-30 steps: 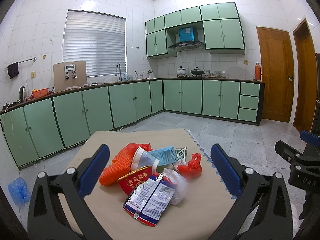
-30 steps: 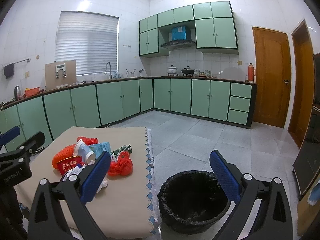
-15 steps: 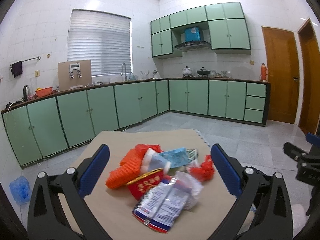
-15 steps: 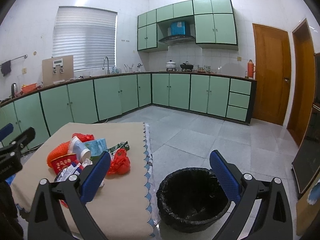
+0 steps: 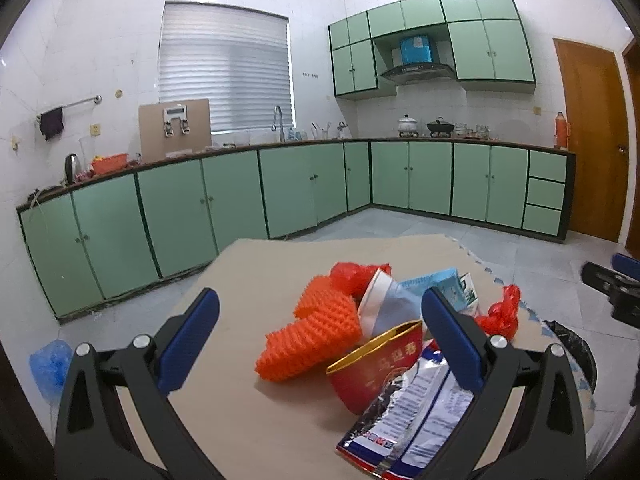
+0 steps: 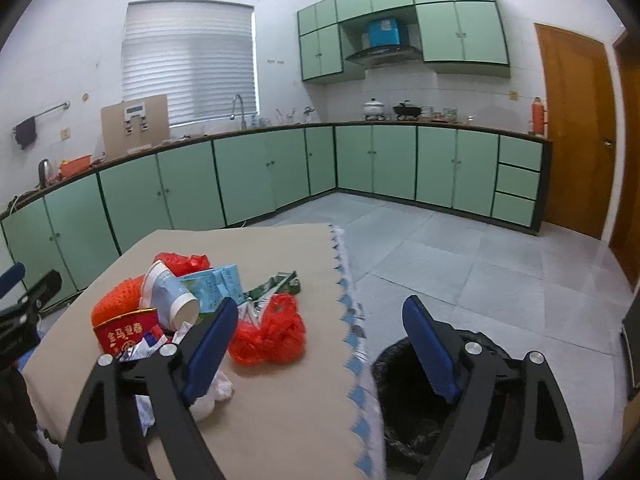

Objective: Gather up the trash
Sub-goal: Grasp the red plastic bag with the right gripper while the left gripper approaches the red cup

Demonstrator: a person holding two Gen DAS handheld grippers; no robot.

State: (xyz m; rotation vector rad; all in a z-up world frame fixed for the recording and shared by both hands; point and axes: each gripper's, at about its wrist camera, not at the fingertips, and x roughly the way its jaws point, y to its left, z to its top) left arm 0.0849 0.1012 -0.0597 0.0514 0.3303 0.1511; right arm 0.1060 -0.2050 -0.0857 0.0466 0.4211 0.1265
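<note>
Trash is heaped near the far right part of the tan worktop, as seen from the left wrist view. An orange spiky foam piece lies at the front left of the heap, with a red paper bowl tipped on its side against it and a silver snack wrapper spread flat in front. A blue-and-white paper cup and a pale blue packet are stacked behind, and a red plastic bag sits at the right edge. The left claw is held wide open over the heap with nothing gripped; the foam and the bowl lie in the gap between its fingers, which suggests a pick is being lined up.

From the right wrist view, the same heap is seen at the left of the worktop, the cup lying across the bowl and the red plastic bag nearest the scalloped cloth edge. A black-lined trash bin stands on the floor just beside the worktop, presumably placed there so that items can be dropped in with a short carry. The right claw is open but its jaws are closing, with nothing pressed between them; only the worktop edge and the bin rim lie in the gap, and its left finger stands just in front of the red bag, judged the likely target.
</note>
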